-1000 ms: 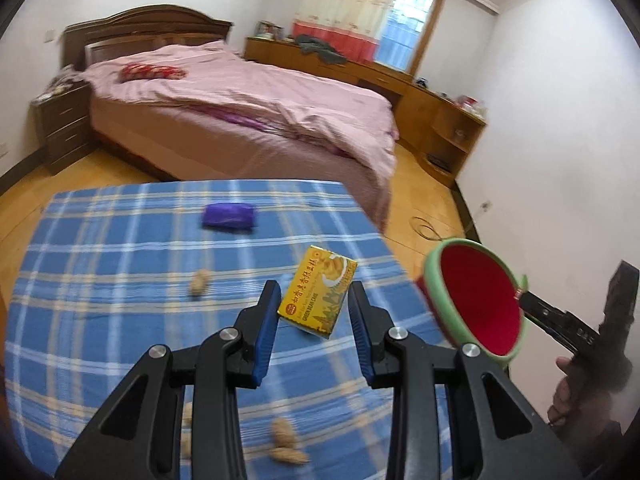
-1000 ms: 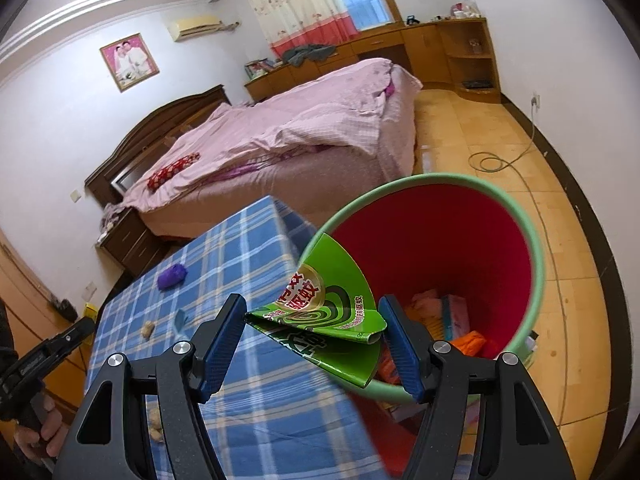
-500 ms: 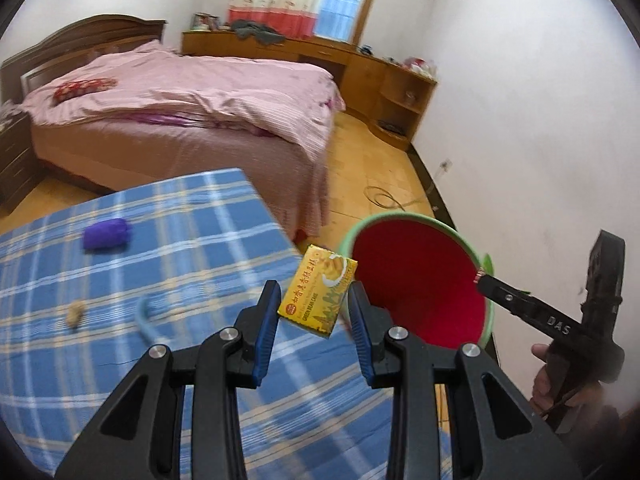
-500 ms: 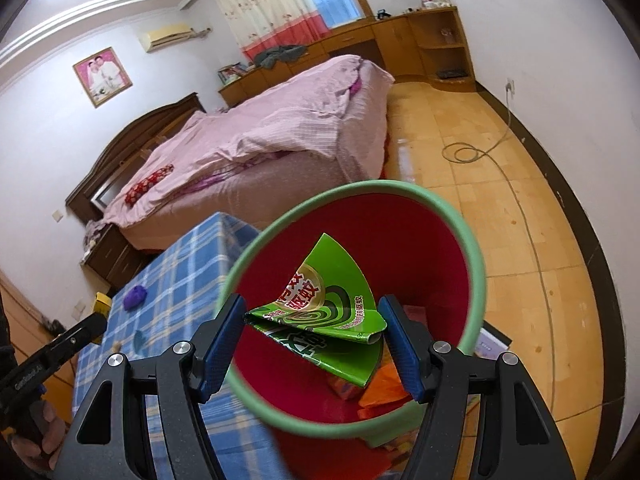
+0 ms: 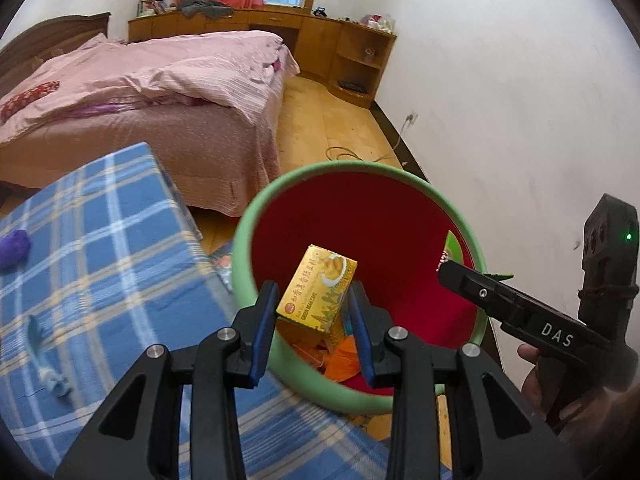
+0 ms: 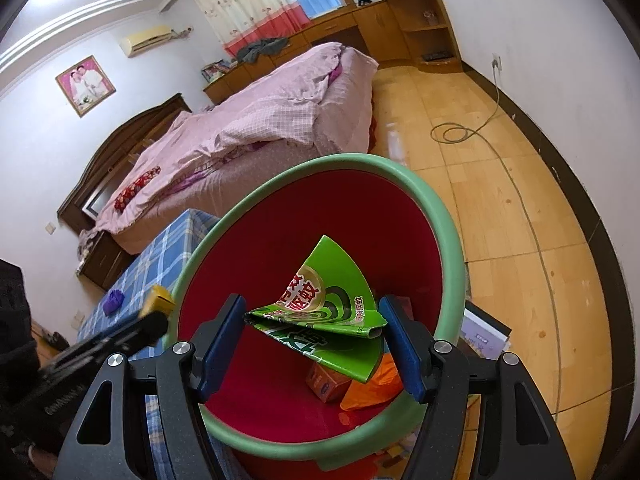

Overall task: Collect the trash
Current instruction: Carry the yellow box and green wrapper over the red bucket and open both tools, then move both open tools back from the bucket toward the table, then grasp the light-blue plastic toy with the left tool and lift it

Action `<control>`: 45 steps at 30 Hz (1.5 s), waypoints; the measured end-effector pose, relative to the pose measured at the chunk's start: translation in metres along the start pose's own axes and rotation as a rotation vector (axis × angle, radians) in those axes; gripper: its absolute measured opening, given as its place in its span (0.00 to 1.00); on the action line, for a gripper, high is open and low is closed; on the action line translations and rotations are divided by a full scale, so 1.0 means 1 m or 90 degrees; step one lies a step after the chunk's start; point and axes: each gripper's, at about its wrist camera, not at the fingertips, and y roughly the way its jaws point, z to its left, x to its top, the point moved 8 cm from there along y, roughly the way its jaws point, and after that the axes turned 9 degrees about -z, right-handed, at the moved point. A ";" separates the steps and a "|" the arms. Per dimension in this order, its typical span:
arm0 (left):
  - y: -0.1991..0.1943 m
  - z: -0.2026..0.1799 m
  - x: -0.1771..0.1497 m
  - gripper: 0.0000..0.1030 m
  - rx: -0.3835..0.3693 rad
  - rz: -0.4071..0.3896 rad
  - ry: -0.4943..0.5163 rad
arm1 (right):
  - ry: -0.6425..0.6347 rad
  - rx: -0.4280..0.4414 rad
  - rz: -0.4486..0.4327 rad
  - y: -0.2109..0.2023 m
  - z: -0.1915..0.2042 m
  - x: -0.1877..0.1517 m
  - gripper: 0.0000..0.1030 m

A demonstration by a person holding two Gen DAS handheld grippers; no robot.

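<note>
My left gripper (image 5: 313,296) is shut on a small yellow box (image 5: 318,286) and holds it over the mouth of the bin (image 5: 240,240), which has a green rim and red inside. My right gripper (image 6: 314,312) is shut on a flattened green carton (image 6: 320,308), also above the bin (image 6: 448,240). An orange wrapper (image 6: 372,384) and a small box (image 6: 326,380) lie at the bin's bottom. In the left wrist view the right gripper (image 5: 480,292) reaches in from the right. In the right wrist view the yellow box (image 6: 160,298) shows at the left.
The table with a blue plaid cloth (image 5: 100,240) stands left of the bin and carries a purple bag (image 5: 14,246) and a pale blue scrap (image 5: 40,344). A pink bed (image 5: 160,92) lies behind. A cable (image 6: 452,132) coils on the wooden floor, near the white wall.
My left gripper carried the yellow box rightward from above the table to over the bin. My right gripper moved the green carton further over the bin's mouth and lower.
</note>
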 end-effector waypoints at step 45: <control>-0.073 0.199 -0.042 0.43 0.277 -0.004 -0.160 | 0.052 0.007 -0.032 -0.048 0.007 -0.046 0.76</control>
